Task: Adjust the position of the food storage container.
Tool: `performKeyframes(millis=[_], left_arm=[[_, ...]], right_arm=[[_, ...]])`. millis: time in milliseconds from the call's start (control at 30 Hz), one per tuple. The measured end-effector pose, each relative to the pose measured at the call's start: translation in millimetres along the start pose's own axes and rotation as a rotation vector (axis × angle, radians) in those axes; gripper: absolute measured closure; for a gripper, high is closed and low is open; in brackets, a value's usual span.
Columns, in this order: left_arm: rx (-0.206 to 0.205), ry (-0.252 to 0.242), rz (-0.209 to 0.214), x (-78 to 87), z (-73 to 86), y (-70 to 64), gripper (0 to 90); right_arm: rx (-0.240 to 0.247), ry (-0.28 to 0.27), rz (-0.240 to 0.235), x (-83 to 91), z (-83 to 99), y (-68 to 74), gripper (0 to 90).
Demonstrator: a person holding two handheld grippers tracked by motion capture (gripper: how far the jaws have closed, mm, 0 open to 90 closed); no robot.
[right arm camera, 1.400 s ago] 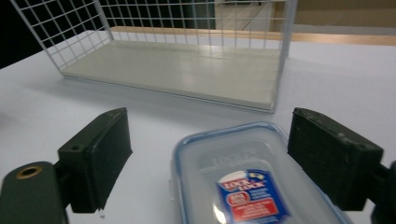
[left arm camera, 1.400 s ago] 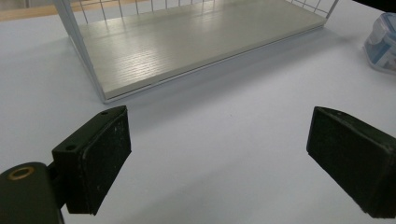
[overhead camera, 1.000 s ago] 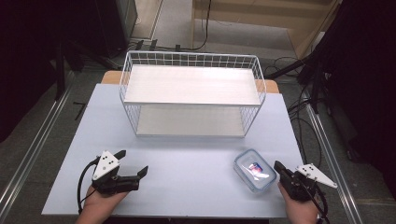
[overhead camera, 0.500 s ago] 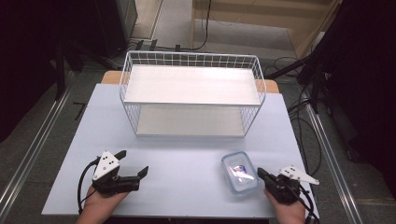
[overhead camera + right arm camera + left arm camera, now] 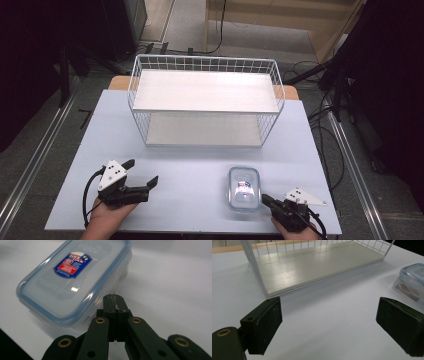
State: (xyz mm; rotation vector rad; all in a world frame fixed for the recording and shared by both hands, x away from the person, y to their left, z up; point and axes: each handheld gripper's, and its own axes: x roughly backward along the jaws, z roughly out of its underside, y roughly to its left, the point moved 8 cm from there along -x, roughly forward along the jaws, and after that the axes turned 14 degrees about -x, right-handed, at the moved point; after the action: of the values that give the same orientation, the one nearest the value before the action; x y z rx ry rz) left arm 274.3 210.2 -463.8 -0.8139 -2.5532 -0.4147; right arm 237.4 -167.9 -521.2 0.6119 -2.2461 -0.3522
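A clear plastic food container (image 5: pixel 243 188) with a blue-rimmed lid and a red-and-blue label lies flat on the pale blue table, right of centre near the front edge. My right gripper (image 5: pixel 266 199) is shut with nothing between its jaws. In the right gripper view its tips (image 5: pixel 113 298) rest against the near corner of the container (image 5: pixel 75 277). My left gripper (image 5: pixel 144 171) is open over bare table at the front left. The left gripper view shows its black pads (image 5: pixel 265 325) wide apart and the container (image 5: pixel 412 281) off to one side.
A white wire rack (image 5: pixel 205 95) with an upper and a lower wooden shelf stands across the back half of the table (image 5: pixel 200 165); its lower shelf (image 5: pixel 312 267) lies ahead of the left gripper. Cables and dark stands line the floor on both sides.
The container has slid left and turned lengthwise toward the rack, with the shut right gripper following behind it. The left gripper has stayed put.
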Motion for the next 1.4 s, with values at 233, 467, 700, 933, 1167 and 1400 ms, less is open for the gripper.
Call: performKeyframes(millis=[233,467,700,933,1167,1400], left_arm=[[0.004,0.006,-0.006,2.1,2.2,1.8,6.8],[0.022,0.01,-0.018,6.6,6.9,6.3,6.9],[0.041,0.007,-0.029,10.3,9.9,11.5,7.0],[0.049,0.002,-0.035,10.2,10.5,15.2,7.6],[0.051,0.001,-0.032,8.1,9.4,12.2,7.7],[0.052,0.002,-0.033,8.0,10.0,13.3,7.7]], right_arm=[[0.089,0.071,-0.062,-26.4,9.8,41.2,90.0],[0.164,0.106,-0.156,-57.9,13.6,95.2,90.0],[0.202,0.117,-0.227,-82.3,12.1,138.3,90.0],[0.154,-0.043,-0.128,-44.8,-19.9,88.9,90.0],[0.116,-0.046,-0.02,-68.9,-35.8,53.1,90.0],[0.177,-0.004,-0.082,-68.0,-17.8,79.0,90.0]])
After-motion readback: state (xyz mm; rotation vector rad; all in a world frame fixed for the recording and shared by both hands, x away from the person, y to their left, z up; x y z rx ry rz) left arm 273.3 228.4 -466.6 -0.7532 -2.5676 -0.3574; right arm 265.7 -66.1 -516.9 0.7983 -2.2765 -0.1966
